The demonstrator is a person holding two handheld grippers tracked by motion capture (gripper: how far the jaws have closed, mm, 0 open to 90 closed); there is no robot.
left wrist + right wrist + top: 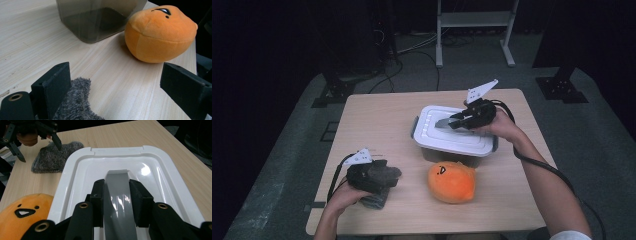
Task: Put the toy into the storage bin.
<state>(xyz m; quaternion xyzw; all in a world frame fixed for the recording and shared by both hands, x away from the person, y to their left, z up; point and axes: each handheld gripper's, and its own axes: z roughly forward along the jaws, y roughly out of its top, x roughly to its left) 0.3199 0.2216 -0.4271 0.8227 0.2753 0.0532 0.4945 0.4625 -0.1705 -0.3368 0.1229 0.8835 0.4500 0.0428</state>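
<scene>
The high view looks down on a pale wooden bench [377,120] where a person works with a claw in each hand. The right claw [451,121] hangs over the white plastic lid [452,137] of a smoky translucent storage box [434,155] that sits toward the far right part of the bench. From the right gripper view, the two black jaws are clamped on the grey handle strip [117,195] that runs along the middle of the lid, one jaw pressed to each side of it. The lid lies flat on the box.

Nearer the person, at the left, the left claw [387,175] rests low over a dark grey fuzzy cloth [374,200] lying on the bench. In the left gripper view its jaws stand wide apart; the cloth [75,102] lies against the inner face of one jaw, while the other jaw is well clear of it, so nothing is gripped.

Between the two hands, just in front of the box, lies a round orange plush toy [452,181] with a small black face stitched on it. It sits near the box wall; I cannot tell whether they touch.
</scene>
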